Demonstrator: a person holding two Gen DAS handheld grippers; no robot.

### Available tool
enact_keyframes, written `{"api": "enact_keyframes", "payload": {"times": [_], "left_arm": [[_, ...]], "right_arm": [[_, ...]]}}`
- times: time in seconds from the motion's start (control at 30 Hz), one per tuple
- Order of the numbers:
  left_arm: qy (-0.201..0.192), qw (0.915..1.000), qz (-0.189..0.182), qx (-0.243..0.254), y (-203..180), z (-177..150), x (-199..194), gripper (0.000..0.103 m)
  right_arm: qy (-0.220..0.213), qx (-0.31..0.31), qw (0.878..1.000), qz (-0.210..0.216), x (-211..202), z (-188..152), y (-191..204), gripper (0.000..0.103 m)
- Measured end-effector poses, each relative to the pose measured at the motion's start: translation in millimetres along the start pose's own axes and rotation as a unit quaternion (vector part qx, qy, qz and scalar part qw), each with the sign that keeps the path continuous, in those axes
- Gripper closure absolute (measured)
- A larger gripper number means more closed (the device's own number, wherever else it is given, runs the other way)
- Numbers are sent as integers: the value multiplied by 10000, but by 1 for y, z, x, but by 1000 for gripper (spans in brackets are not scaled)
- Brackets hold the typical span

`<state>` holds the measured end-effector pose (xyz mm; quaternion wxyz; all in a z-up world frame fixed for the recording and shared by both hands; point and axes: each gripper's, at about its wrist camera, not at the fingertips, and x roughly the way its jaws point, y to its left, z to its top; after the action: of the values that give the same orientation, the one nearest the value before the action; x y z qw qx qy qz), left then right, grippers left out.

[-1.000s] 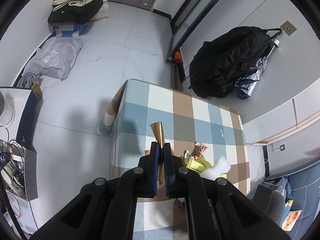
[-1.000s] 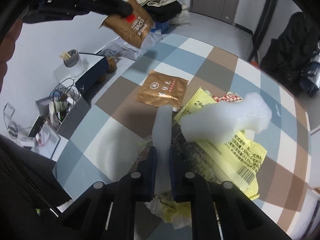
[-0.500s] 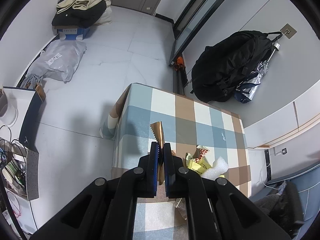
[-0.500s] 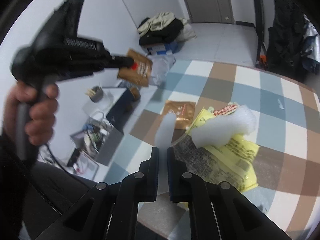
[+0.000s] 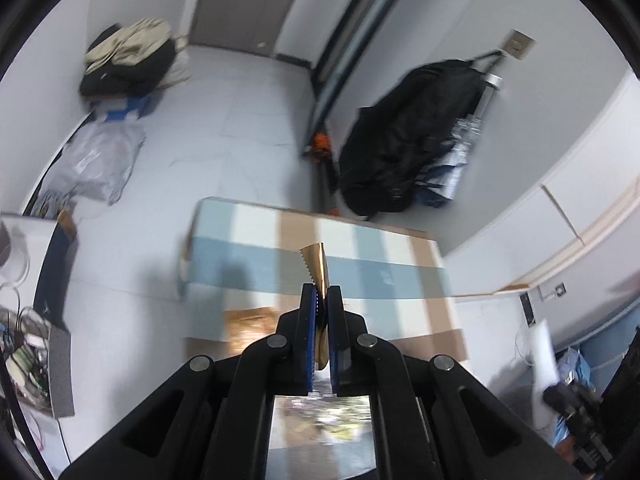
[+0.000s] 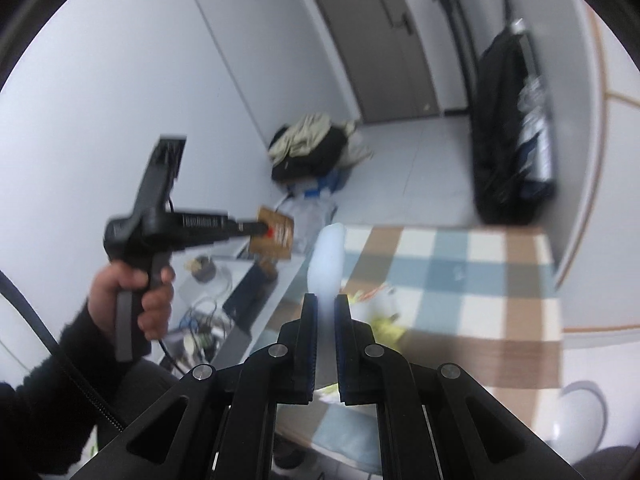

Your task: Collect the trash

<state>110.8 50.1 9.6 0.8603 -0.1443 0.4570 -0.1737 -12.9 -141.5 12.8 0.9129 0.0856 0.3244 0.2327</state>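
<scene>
Two grippers: the left gripper and the right gripper. Two brown wrappers, one brown wrapper held up, a second brown wrapper on the one checked table. One foam strip. One black backpack. One door. One clothes pile.

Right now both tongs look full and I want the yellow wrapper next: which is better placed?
Right, probably. The right tongs hang nearest the yellow wrapper but hold white foam; the left tongs clamp a gold wrapper. Either must unload first.
</scene>
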Motion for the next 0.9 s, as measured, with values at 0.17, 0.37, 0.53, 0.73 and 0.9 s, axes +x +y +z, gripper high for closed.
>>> {"api": "enact_keyframes", "payload": {"times": [0.17, 0.37, 0.53, 0.73, 0.9], "left_arm": [[-65, 9978, -306, 591, -72, -1, -8, 102], [127, 9905, -842, 1083, -152, -8, 7, 102], [452, 9816, -1181, 1431, -209, -20, 41, 102], [1107, 9688, -1453, 1675, -269, -46, 102, 102], [1710, 9587, -1398, 1793, -303, -65, 156, 102]], "right_arm": [[-464, 23, 9987, -193, -64, 8, -24, 96], [-749, 169, 9947, -687, -128, 0, -61, 96], [-933, 558, 9860, -1265, -173, -15, -108, 96], [-850, 1282, 9697, -1900, -201, -39, -182, 96], [-488, 1884, 9562, -2187, -197, -69, -247, 96]]}}
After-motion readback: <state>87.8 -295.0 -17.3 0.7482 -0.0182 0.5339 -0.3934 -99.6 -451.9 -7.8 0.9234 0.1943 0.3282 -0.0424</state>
